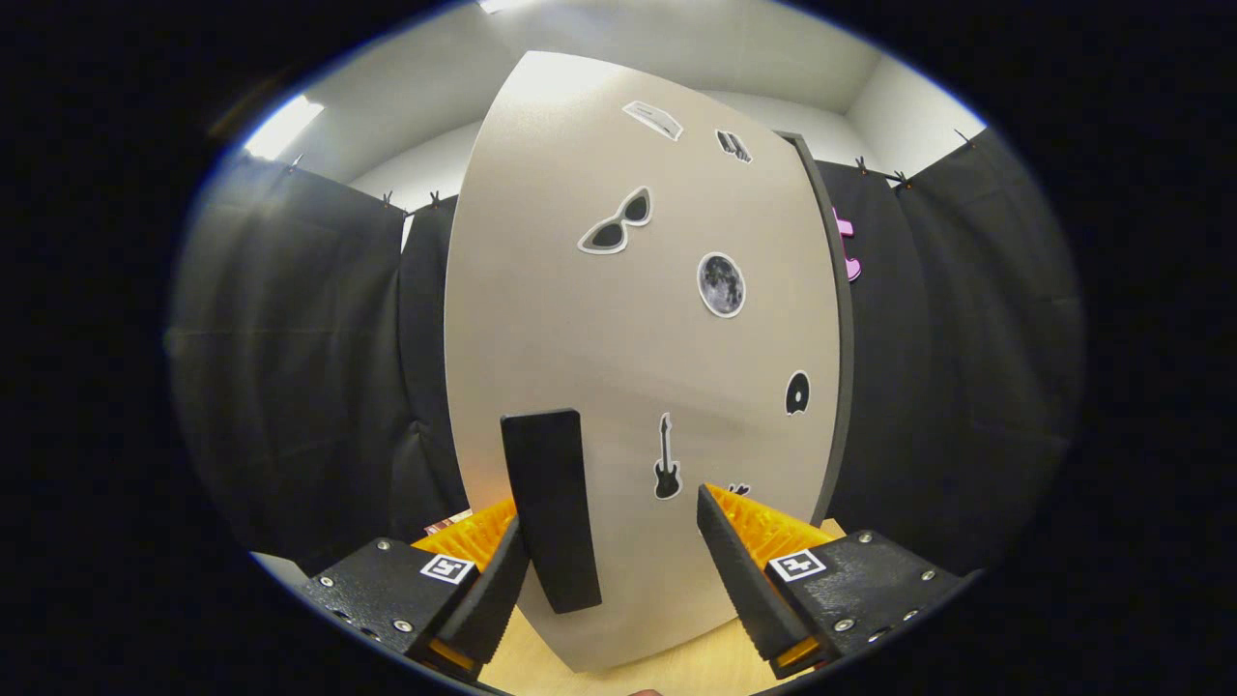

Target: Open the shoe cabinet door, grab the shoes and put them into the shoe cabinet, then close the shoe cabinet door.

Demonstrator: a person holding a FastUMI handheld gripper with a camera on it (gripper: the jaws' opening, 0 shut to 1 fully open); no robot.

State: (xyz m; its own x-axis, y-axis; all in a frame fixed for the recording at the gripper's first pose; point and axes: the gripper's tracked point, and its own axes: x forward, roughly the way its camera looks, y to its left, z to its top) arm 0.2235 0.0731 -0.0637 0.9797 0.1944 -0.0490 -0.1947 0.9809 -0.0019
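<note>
Black cloth walls the booth behind, under pale upper walls and a ceiling light. Pale wooden tabletop [696, 667] shows beneath the tool [611, 541], whose fingers stand apart, open. Its left finger [488, 599] lies against the black handle [553, 507] of the shoe cabinet door [580, 338]; the right finger [739, 570] is clear of the handle. Sunglasses [618, 224], moon [721, 284] and guitar [666, 462] stickers dot the beige door
</note>
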